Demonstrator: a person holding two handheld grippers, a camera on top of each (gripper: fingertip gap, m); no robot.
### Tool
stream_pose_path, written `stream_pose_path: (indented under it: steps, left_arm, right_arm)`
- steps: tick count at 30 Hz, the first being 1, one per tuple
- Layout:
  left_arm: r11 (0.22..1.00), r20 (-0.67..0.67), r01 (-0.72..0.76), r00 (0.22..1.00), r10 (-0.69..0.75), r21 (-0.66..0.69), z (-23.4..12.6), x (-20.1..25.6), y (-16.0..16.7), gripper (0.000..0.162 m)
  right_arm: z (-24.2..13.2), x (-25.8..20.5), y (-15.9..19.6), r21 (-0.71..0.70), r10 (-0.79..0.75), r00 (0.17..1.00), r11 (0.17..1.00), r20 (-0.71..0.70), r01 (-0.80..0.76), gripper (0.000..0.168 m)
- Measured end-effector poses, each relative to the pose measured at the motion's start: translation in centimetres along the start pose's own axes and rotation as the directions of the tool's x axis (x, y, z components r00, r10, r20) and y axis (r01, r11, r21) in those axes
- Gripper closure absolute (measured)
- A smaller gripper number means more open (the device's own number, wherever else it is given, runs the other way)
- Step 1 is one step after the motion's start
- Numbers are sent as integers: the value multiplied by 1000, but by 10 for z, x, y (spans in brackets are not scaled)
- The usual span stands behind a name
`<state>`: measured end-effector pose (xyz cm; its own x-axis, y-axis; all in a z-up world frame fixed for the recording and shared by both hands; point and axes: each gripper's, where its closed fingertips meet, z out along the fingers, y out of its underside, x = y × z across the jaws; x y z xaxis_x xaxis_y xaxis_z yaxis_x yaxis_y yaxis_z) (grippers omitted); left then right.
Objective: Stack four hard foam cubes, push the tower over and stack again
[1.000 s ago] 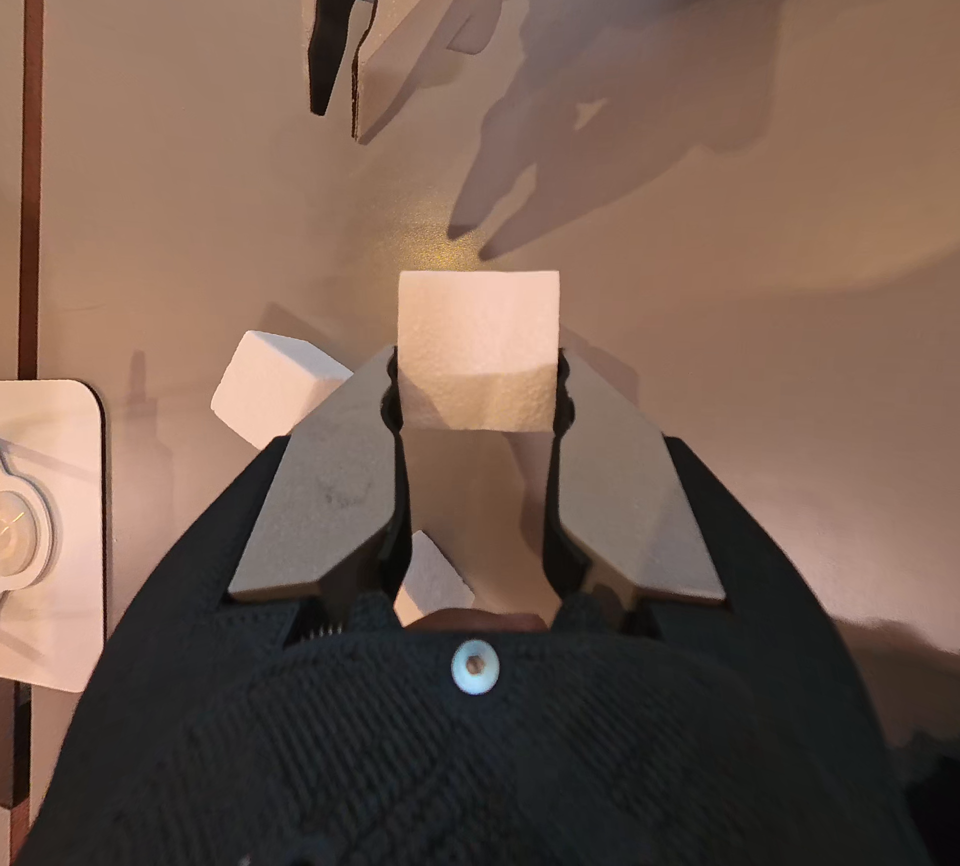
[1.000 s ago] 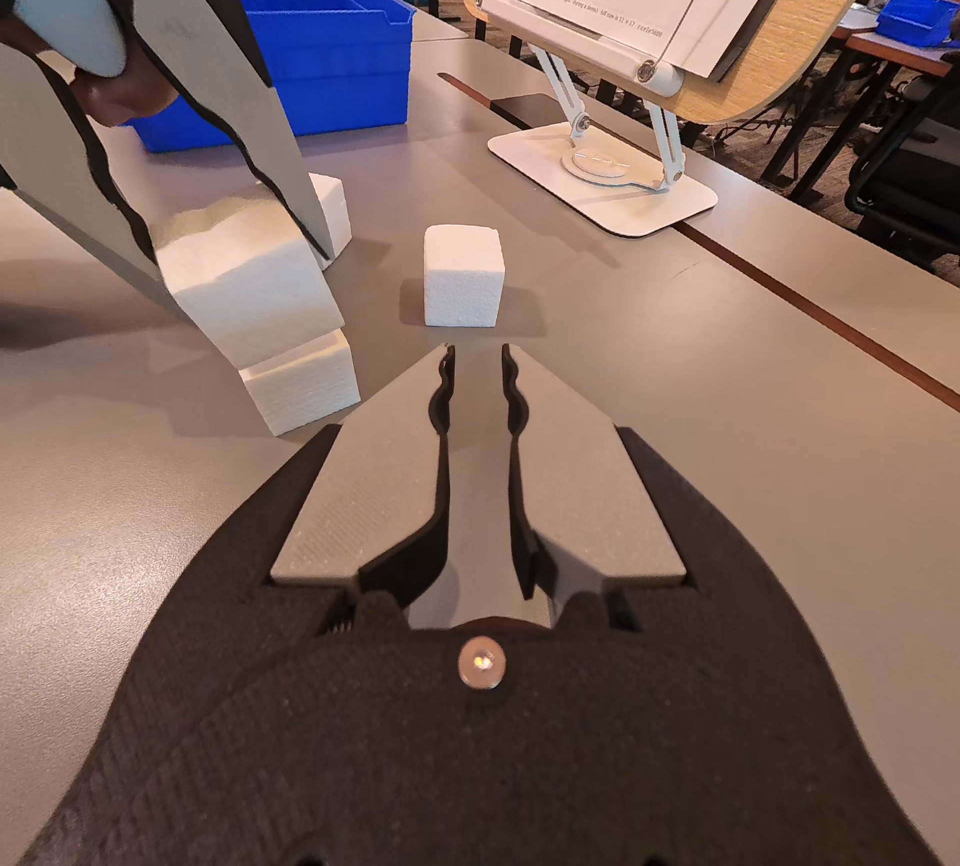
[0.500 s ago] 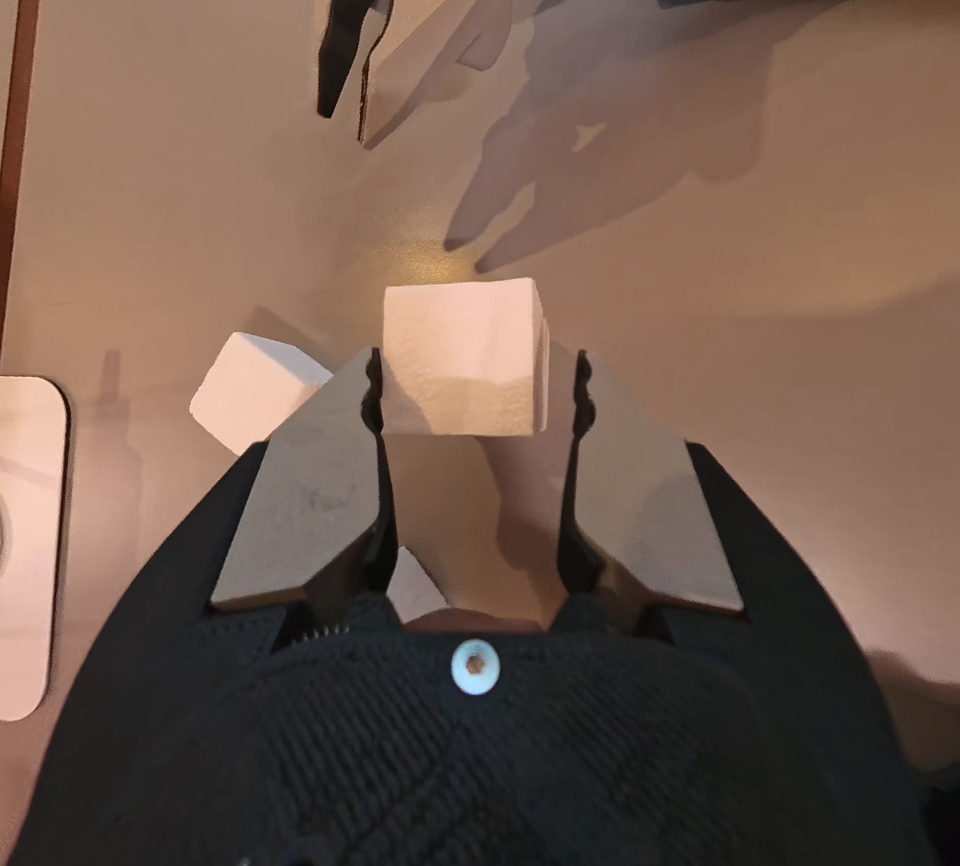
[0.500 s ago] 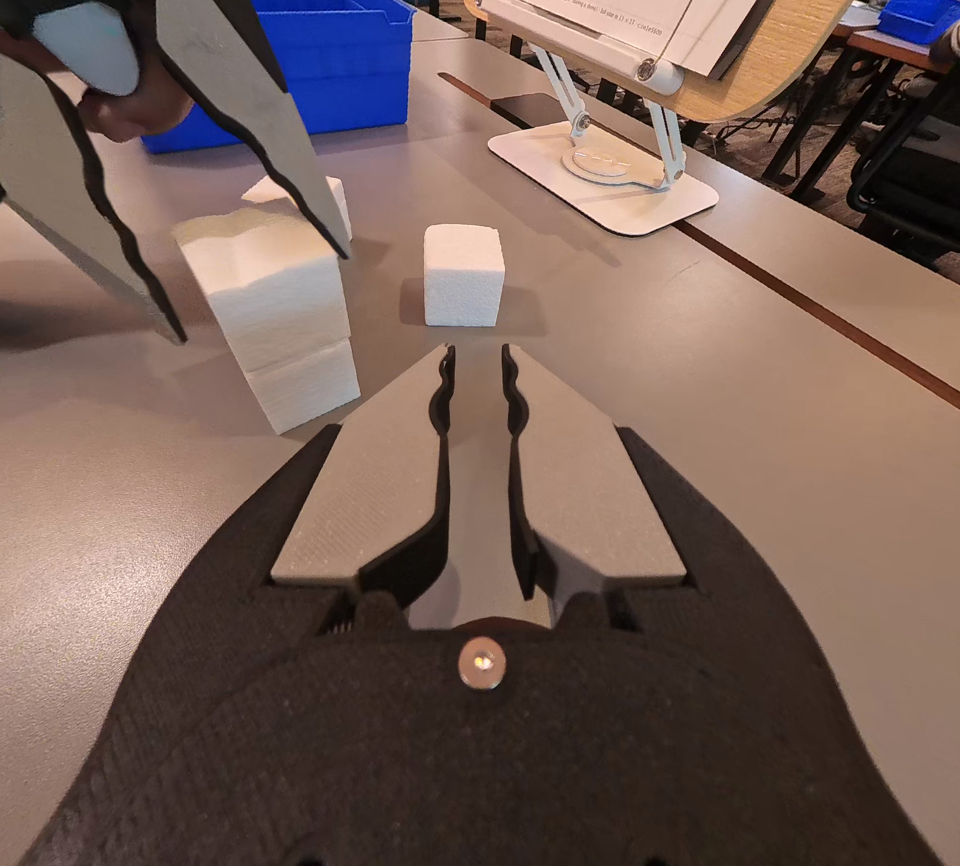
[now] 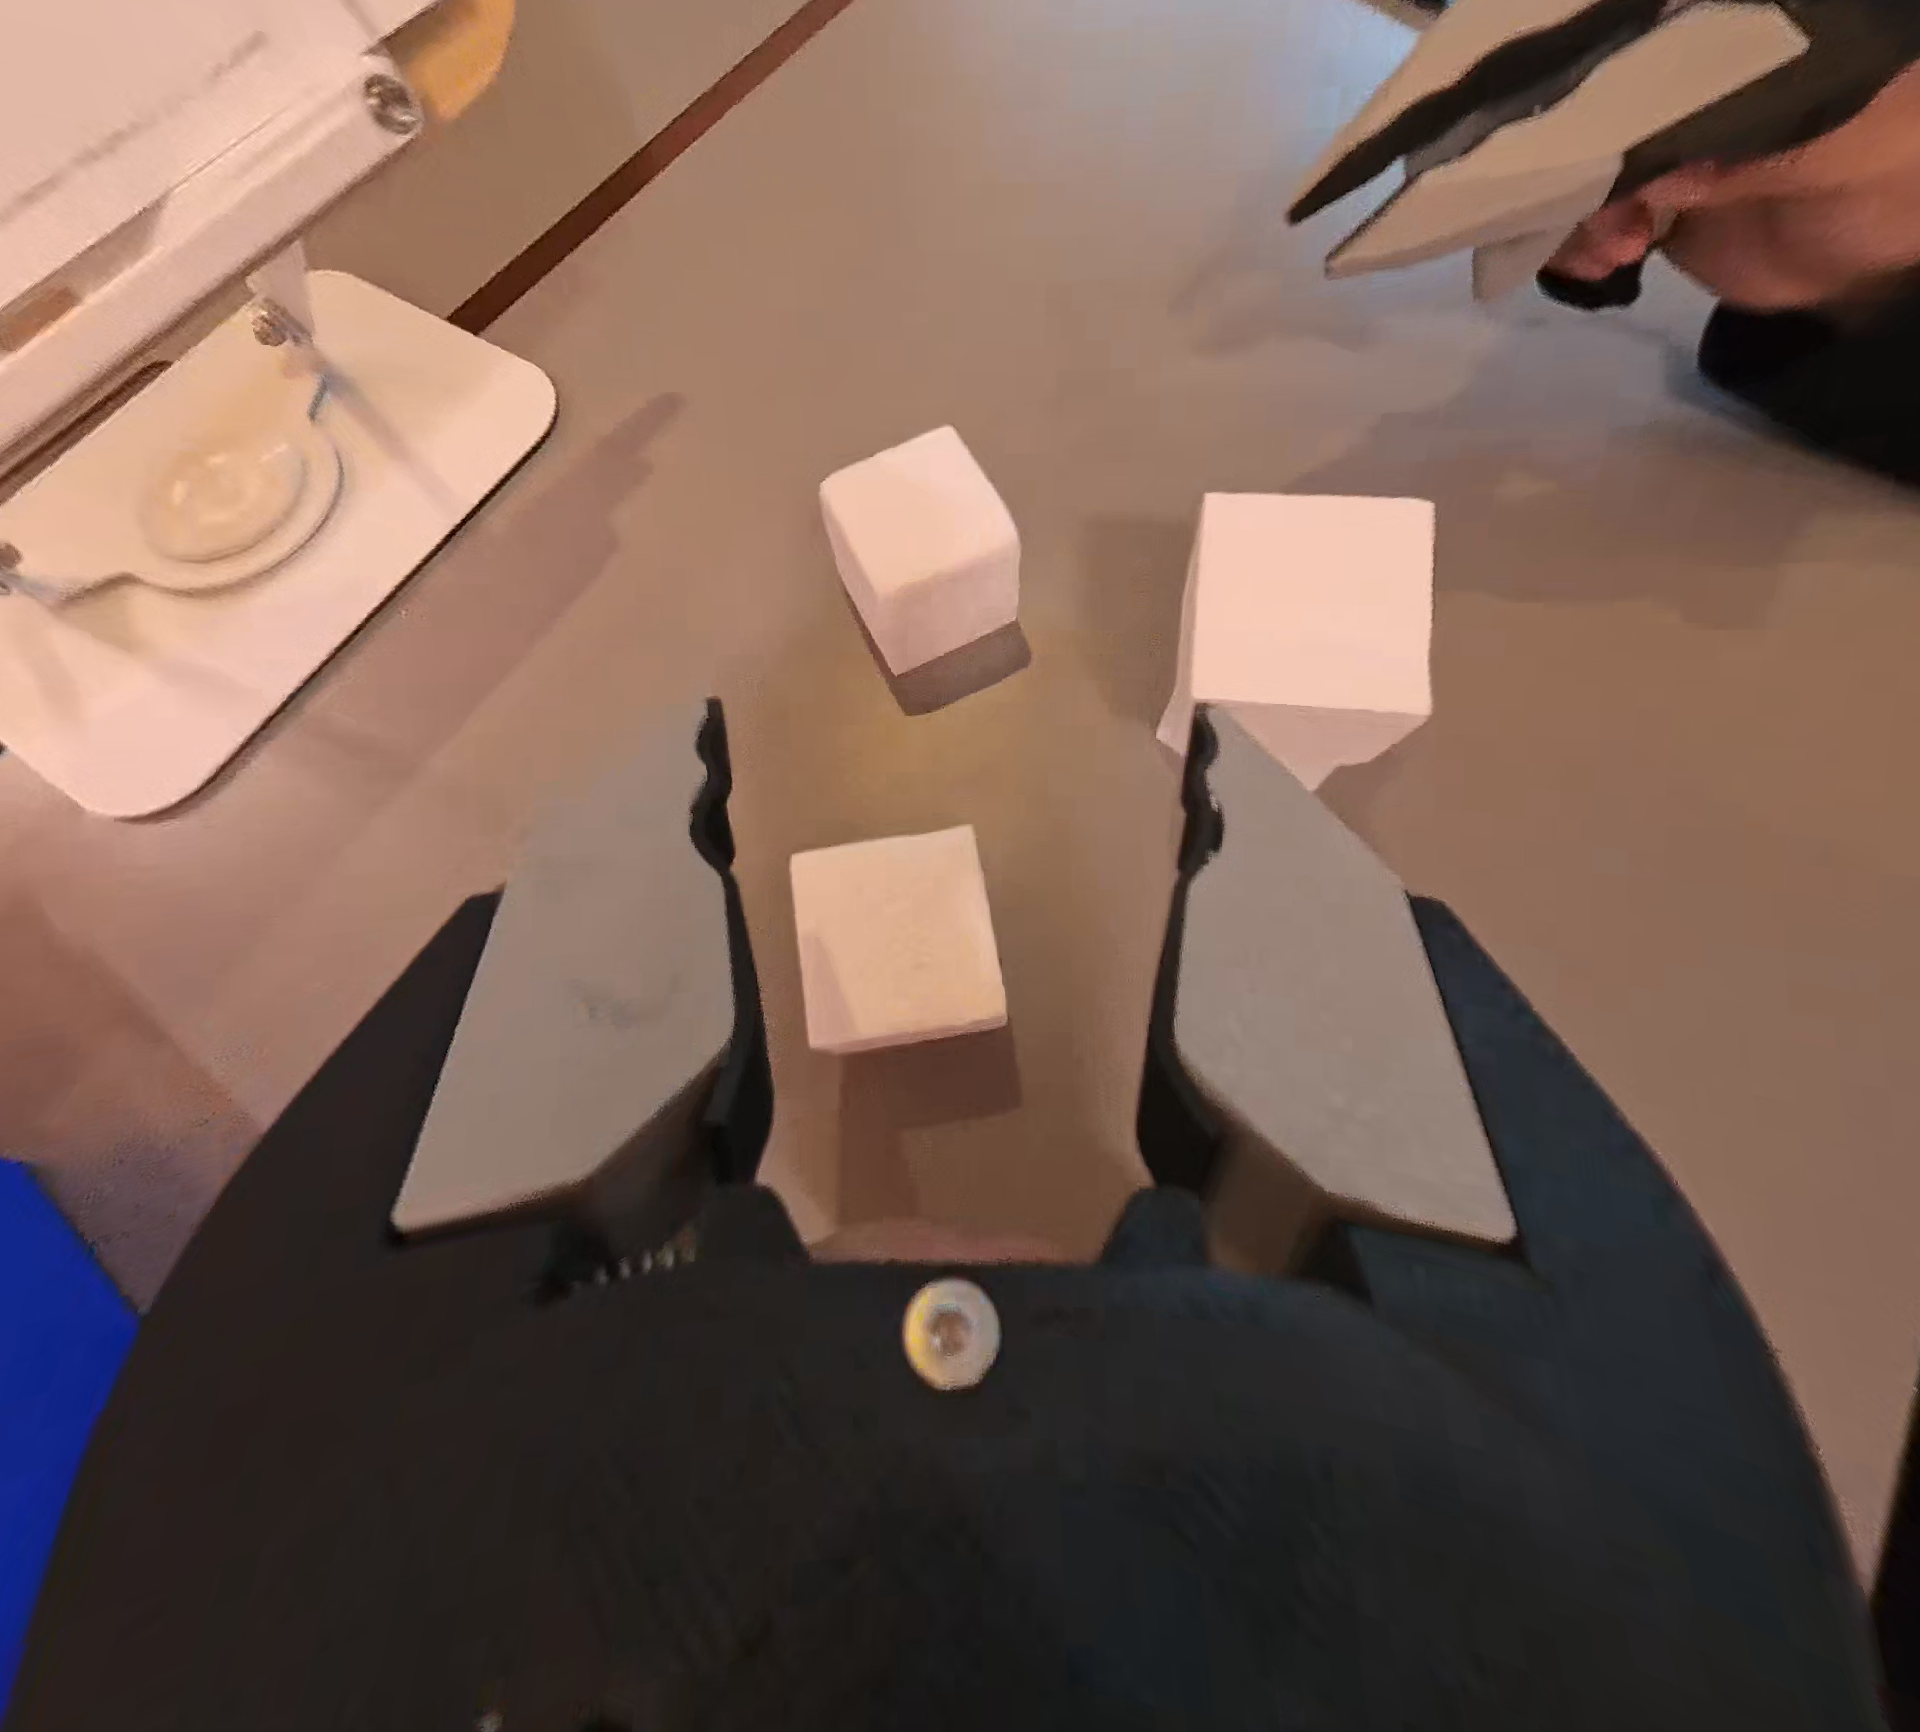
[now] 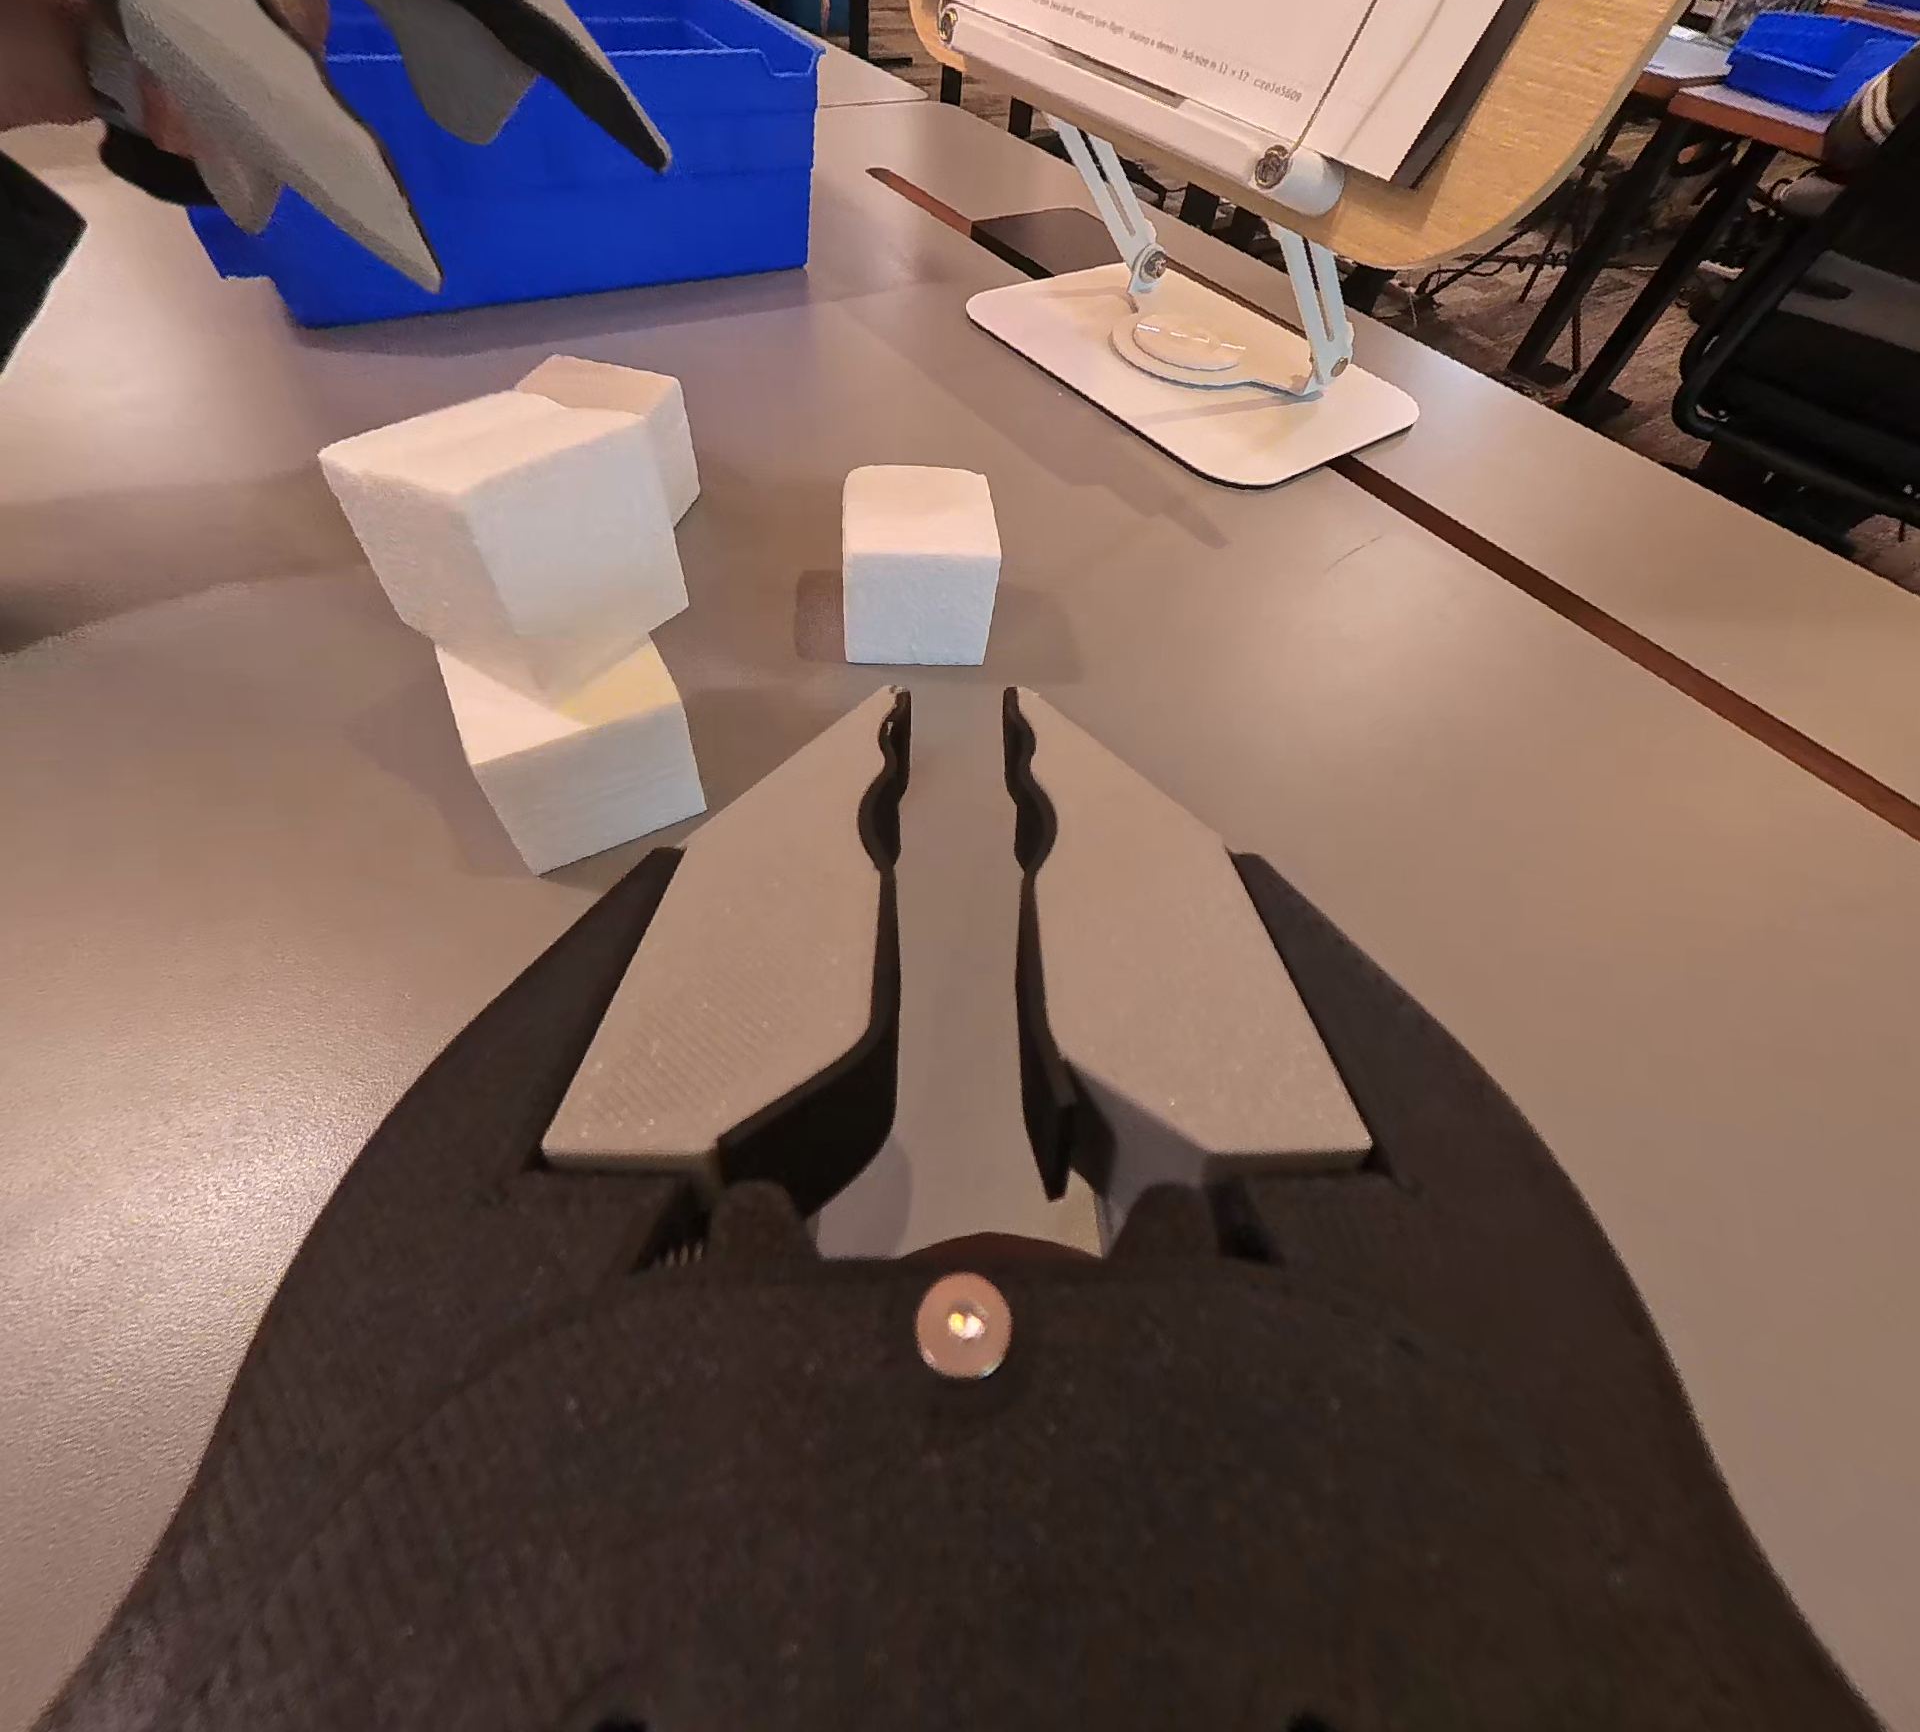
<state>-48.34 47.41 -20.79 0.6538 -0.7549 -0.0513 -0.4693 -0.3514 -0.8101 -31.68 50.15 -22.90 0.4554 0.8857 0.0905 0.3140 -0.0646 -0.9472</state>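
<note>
I am holding the left gripper [image 5: 951,773] above the desk [image 5: 1039,228] with its jaws spread wide and gripping nothing. One white foam cube [image 5: 896,937] is lying on the desk in the gap between its fingers, touching neither. A second loose cube [image 5: 920,555] is sitting farther ahead, apart from the first. To the right, a two-cube stack [image 5: 1311,607] is standing just beside the right finger [image 5: 1299,986]; from the right wrist view the upper cube [image 6: 509,519] is resting twisted and tilted on the lower cube [image 6: 582,773], overhanging it.

I am keeping the right gripper [image 6: 954,711] low over the desk, its jaws nearly pressed together with a narrow gap and nothing between them. It is pointing at the single cube [image 6: 921,565] ahead, apart from it. Another cube [image 6: 634,415] is sitting behind the stack.

A blue bin [image 6: 623,155] is standing at the far left of the desk, and a white document stand [image 6: 1195,373] with a printed sheet is at the far right.
</note>
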Motion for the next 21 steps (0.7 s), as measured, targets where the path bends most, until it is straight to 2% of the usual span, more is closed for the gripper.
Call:
stream_pose_path:
  steps: [2, 4, 9, 14, 18, 21]
  left_arm:
    - [998, -21, 34, 999, -33, 55, -6, -1, -4, 77]
    - [996, -100, 40, 994, -32, 75, -5, 13, -7, 80]
    - [991, -168, -106, 982, 90, -87, 18, 45, 18, 81]
    - [970, -252, -207, 953, 170, -128, 26, 74, 25, 88]
    - [973, -298, -198, 942, 154, -122, 33, 87, 22, 88]
    - [982, -274, -149, 955, 112, -116, 39, 87, 14, 88]
  right_arm:
    - [0, 0, 0, 0, 2, 1000, 1000, 0, -2, 153]
    - [1, 0, 1, -4, 2, 1000, 1000, 2, -2, 154]
    - [2, -1, 3, -13, -5, 1000, 1000, 1, 5, 154]
    - [1, -1, 1, -6, -3, 1000, 1000, 2, 3, 153]
    - [2, -3, 1, -8, -9, 1000, 1000, 5, 10, 154]
    - [2, -3, 1, -10, -13, 1000, 1000, 3, 13, 153]
